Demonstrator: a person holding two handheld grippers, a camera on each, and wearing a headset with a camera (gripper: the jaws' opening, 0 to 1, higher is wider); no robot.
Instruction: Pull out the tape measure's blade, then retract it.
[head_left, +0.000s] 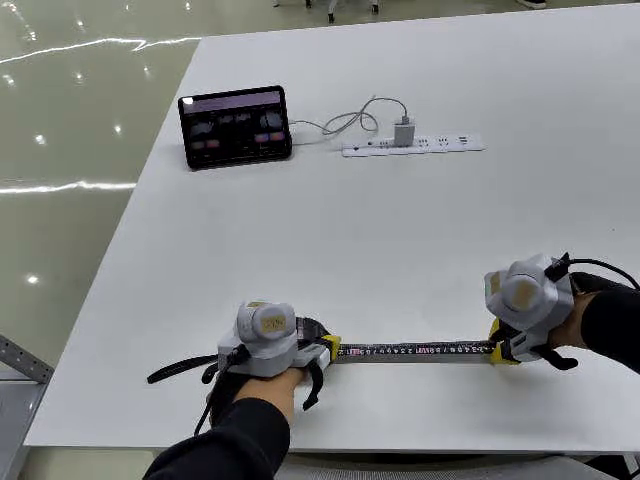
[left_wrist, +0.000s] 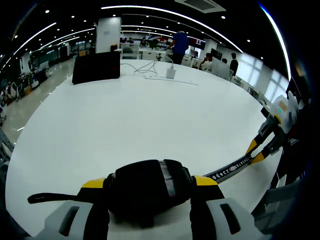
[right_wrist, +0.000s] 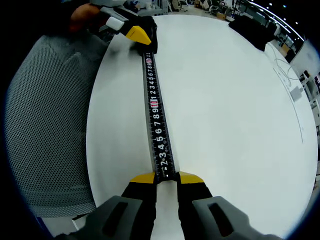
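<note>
Head view: my left hand-held gripper (head_left: 327, 349) is clamped on the tape measure case (left_wrist: 145, 190) and my right hand-held gripper (head_left: 497, 351) pinches the blade (head_left: 415, 349) end. The blade is out across the desk (head_left: 400, 230); retracting remains.

I see matt smooth white table (head_left: 400, 230), glossy floor (head_left: 70, 150), blk matt plastic tape case (left_wrist: 147, 187), dull dark blade (right_wrist: 156, 120), grey mesh-cloth chair back (right_wrist: 45, 125).

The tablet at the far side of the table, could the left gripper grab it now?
Probably not: the left gripper is shut on the tape measure case, though the bare table toward the tablet leaves the way free.
</note>
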